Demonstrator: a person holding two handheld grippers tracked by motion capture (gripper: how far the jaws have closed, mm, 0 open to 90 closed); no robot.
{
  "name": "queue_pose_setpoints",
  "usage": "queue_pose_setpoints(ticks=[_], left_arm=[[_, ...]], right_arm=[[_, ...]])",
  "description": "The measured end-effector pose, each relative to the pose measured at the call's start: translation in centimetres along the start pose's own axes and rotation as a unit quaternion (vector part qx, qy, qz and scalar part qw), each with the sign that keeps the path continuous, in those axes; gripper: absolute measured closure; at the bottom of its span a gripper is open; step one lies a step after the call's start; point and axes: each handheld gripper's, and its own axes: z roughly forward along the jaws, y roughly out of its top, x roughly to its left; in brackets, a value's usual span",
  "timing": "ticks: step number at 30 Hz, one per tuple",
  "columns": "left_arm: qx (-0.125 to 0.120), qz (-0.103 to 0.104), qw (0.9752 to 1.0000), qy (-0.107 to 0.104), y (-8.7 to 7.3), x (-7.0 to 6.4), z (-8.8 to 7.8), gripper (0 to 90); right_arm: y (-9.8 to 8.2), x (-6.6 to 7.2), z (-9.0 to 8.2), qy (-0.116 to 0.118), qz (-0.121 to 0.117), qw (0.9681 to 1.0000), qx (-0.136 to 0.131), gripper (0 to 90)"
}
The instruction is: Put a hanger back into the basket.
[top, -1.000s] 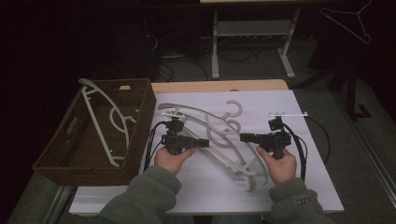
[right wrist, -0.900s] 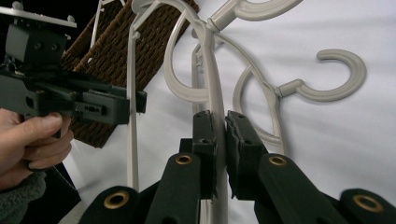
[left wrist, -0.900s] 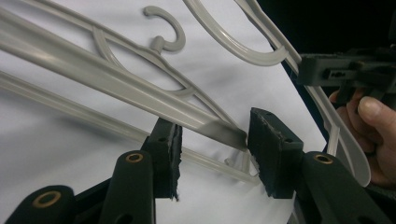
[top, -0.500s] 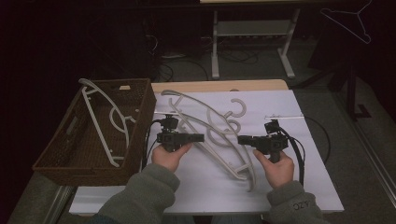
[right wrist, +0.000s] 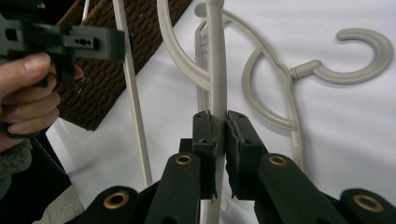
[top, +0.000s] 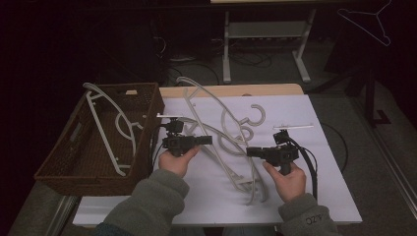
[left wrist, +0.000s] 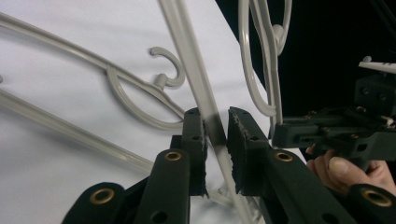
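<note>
Your left claw (left wrist: 215, 140) & right claw (right wrist: 221, 135) both pinch the same grey hanger (top: 211, 110). It's tilted up just right of the wicker basket (top: 147, 142), above the tabletop (top: 324, 196).

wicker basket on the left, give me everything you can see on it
The wicker basket is a dark brown, rectangular, open-topped woven bin with what looks like a handle slot in its left wall. It sits at the table's left edge, beside the white sheet. One pale plastic hanger lies inside, leaning across it with its upper end poking above the back rim. The left hand-held gripper is just right of the basket, not touching it.
</note>
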Motion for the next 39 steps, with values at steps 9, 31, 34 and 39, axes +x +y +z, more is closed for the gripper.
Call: queue_pose_setpoints(ticks=[9, 31, 34, 39], left_arm=[[-0.004, -0.02, 0.9991, -0.037, 0.4, 0.3, -0.3, 84.4], [0.003, -0.014, 0.9976, -0.068, 1.5, 0.4, -1.5, 89.6], [0.004, -0.02, 0.9974, -0.069, 1.2, 0.6, -1.3, 89.8], [0.01, -0.013, 0.9985, -0.052, 1.0, 0.9, -1.4, 89.8]], right_arm=[[-0.5, -0.1, 0.6, 0.011, 0.002, 0.9998, 0.019, 81.6], [-0.5, -0.1, 0.9, 0.05, -0.018, 0.9985, 0.018, 71.2], [-0.6, -0.4, 1.5, 0.045, -0.016, 0.9984, 0.029, 70.0], [-0.9, -0.3, 2.3, 0.045, -0.016, 0.9978, 0.047, 68.0]])
